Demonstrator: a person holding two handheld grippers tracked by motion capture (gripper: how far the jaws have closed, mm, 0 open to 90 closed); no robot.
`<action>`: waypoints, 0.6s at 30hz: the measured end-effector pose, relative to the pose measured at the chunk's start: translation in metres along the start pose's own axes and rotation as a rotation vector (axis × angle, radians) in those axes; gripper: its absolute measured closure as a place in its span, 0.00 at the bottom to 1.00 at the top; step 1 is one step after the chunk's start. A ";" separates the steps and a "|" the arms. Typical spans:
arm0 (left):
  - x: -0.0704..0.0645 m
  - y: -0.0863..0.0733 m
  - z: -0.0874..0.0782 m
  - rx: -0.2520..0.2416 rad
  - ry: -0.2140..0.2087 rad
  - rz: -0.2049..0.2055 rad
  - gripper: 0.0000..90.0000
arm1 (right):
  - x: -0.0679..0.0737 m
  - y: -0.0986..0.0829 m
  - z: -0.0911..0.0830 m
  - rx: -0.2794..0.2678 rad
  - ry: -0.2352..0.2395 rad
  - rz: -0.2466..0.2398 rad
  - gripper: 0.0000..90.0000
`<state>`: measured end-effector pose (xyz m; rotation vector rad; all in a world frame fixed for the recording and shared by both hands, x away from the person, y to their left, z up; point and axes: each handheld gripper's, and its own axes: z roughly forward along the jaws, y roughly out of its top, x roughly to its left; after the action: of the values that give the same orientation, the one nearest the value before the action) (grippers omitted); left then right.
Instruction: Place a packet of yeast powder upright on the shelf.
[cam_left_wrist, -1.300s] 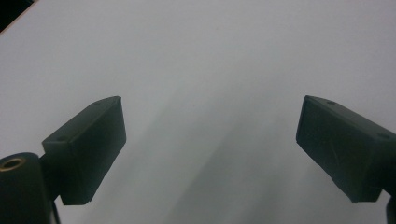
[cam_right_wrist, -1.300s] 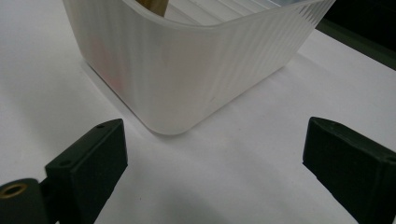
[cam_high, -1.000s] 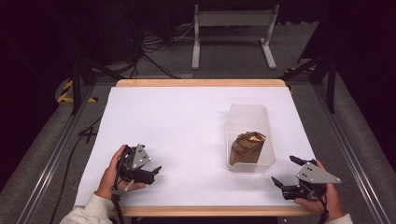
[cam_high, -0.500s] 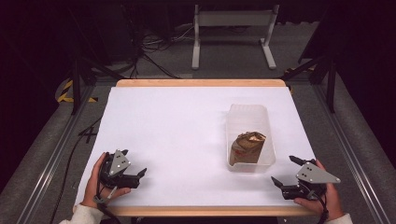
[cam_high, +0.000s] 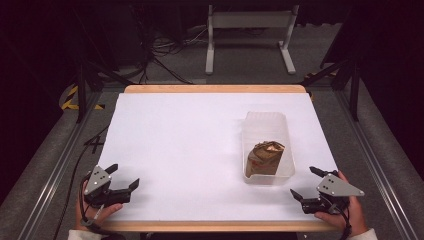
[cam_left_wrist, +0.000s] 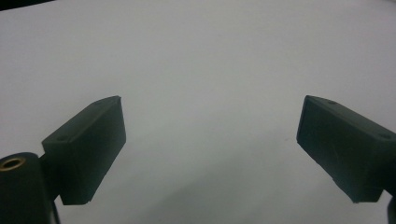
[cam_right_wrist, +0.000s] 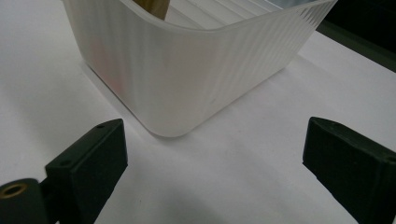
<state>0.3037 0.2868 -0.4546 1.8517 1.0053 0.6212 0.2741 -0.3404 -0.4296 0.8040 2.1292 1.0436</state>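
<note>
two grippers sit at the near corners of the table, one in each of the person's hands. the left gripper (cam_high: 122, 176) is at the near left corner, its jaws spread wide with nothing between them; in the left gripper view (cam_left_wrist: 210, 135) they frame bare white table surface (cam_left_wrist: 201, 70). the left hand (cam_high: 97, 212) grips it from below and a cable trails off toward the table edge. the right gripper (cam_high: 306, 182) is at the near right corner, jaws likewise apart and empty, held by the right hand (cam_high: 345, 215), with a grey three-cornered plate on top.

just ahead of the right gripper, in the right gripper view (cam_right_wrist: 215, 154), stands the rounded near corner of a translucent ribbed plastic container (cam_right_wrist: 187, 79), close to the jaws but not touching them. from the high view the container (cam_high: 265, 122) lies on the right half of the table (cam_high: 190, 140), long side running away from the person. a crumpled brown paper bag (cam_high: 265, 157) sits in its near end.
</note>
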 end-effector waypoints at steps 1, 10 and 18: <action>0.001 -0.001 -0.002 -0.012 -0.002 -0.009 0.10 | 0.000 0.000 0.000 0.000 -0.001 0.000 0.08; 0.004 -0.006 -0.005 -0.030 0.005 -0.024 0.10 | 0.000 0.000 0.000 0.001 0.000 0.003 0.08; 0.003 -0.006 -0.005 -0.023 0.010 -0.014 0.10 | -0.001 0.000 0.000 0.000 -0.002 0.002 0.08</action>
<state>0.2994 0.2933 -0.4571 1.8217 1.0127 0.6322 0.2746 -0.3409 -0.4298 0.8071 2.1276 1.0436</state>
